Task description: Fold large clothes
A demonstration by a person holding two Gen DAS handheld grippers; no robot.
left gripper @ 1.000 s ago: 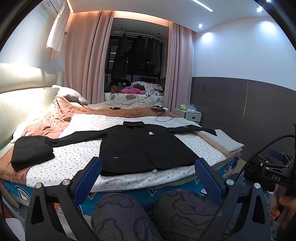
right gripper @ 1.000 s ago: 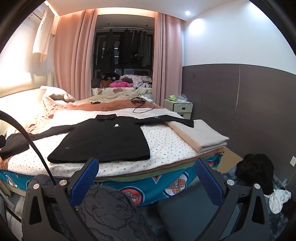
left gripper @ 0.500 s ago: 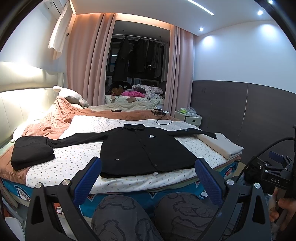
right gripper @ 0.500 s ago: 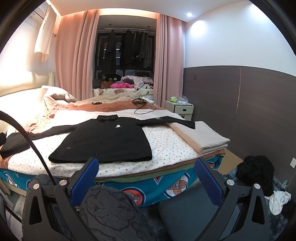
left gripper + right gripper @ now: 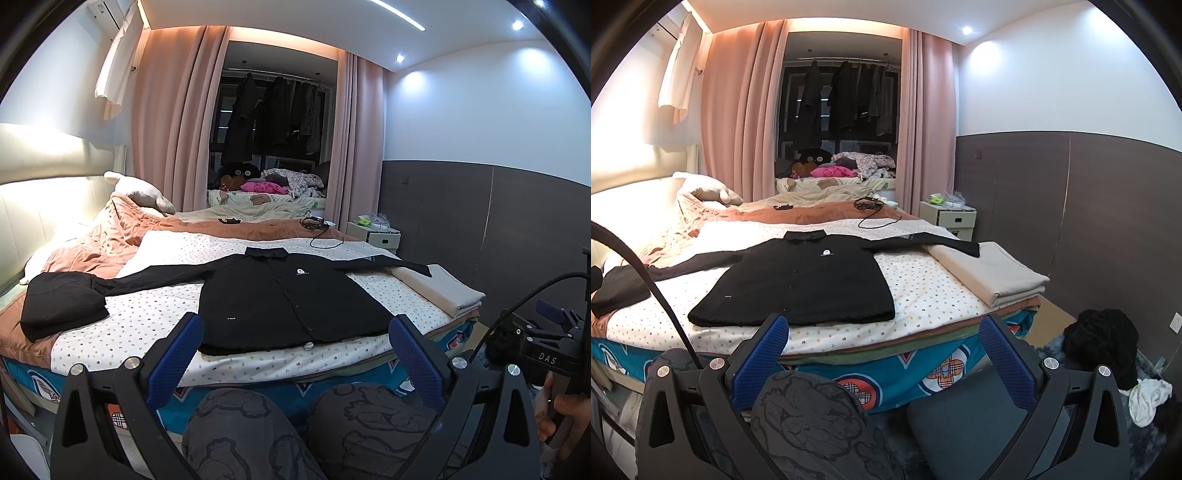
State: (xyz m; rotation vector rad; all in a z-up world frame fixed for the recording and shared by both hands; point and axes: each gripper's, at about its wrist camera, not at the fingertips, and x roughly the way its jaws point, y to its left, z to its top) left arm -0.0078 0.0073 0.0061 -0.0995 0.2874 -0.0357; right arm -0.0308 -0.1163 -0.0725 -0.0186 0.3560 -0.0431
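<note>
A black button-up jacket [image 5: 280,299] [image 5: 801,284] lies flat on the dotted bedsheet [image 5: 147,317], front up, both sleeves spread out sideways. Its right sleeve end rests on a folded beige blanket [image 5: 443,291] [image 5: 993,271]. My left gripper [image 5: 295,358] is open and empty, held back from the bed's near edge above a person's knees. My right gripper [image 5: 884,352] is open too, with nothing between its blue pads [image 5: 1006,363], and sits further right, also short of the bed. The right gripper's body [image 5: 546,350] shows at the right edge of the left wrist view.
A folded black garment [image 5: 62,302] lies at the bed's left. A rumpled orange quilt [image 5: 118,236], a cable [image 5: 321,230] and a pillow sit further back. A nightstand [image 5: 947,219] stands by the wall. Dark and white clothes [image 5: 1104,347] lie heaped on the floor at right.
Both views have tilted slightly, so the bed and jacket sit a little lower in frame. Both grippers stay open; the jacket has not moved.
</note>
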